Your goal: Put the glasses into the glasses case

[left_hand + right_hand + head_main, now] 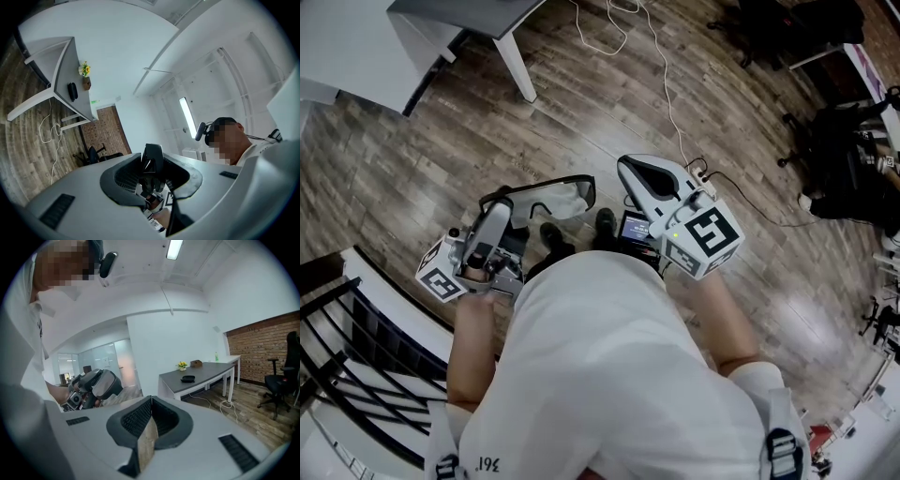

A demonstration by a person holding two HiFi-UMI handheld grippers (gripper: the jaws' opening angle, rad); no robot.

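Head view: a black railing occupies the lower left, and the person stands on a wooden floor. The left tool is held at the left in front of the body and is clamped on one end of the glasses. These have a dark frame and clear lenses, and they extend to the right of the tool, above the floor and clear of any surface. The left gripper view confirms the grip: a dark part of the glasses sits between the jaws of the left tool. A white cable runs across the floor further right. The right tool is held at the right, near the glasses but apart from them. In the right gripper view, the jaws of the right tool are pressed together with nothing between them. Beyond them, well apart from both tools, a small dark case lies on a grey tabletop near a flower pot.
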